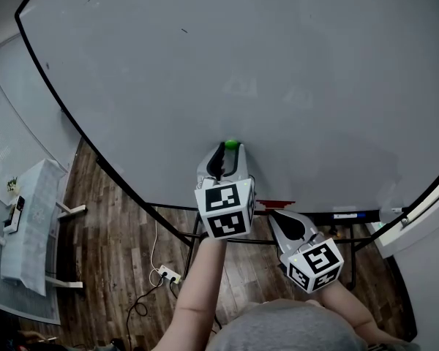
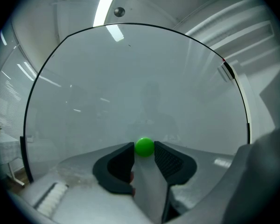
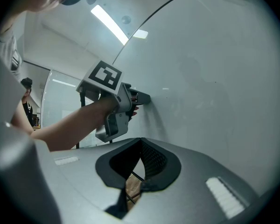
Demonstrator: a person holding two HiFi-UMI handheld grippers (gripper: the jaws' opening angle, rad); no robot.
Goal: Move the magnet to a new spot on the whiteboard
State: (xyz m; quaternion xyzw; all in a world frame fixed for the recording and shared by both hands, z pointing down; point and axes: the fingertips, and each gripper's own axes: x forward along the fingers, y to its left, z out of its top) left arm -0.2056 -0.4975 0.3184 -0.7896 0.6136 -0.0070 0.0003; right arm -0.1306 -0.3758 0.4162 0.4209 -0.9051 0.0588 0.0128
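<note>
Looking at the whiteboard (image 1: 241, 64), your magnet (image 2: 144, 146) is the little green knob stuck low on it, just above the board's bottom edge. Your left claw (image 1: 230, 152) points flat-on at the board with the magnet right between its tips, so there's nothing to reach for: it sits dead ahead, at the very end of the jaws. The jaws stand spread, one pad on either side of the knob and just beside it. I don't see them squeezing, so I'd call it bracketed, not pinched. It's round, so there's no long axis to line up with.

Your right claw (image 3: 140, 143) is pressed together with nothing in it, hanging back off the board, below its bottom edge. Left is clearly the nearer hand.

The rest of the board is bare apart from a few faint marks, so going up or sideways looks free. Going down, not so much: the ledge under the board's bottom edge holds a red thing (image 1: 274, 205) and a white-and-blue thing (image 1: 347, 215). My guess is you'll want a firm pinch first, since the tips only catch the knob's sides and it could pop out.
</note>
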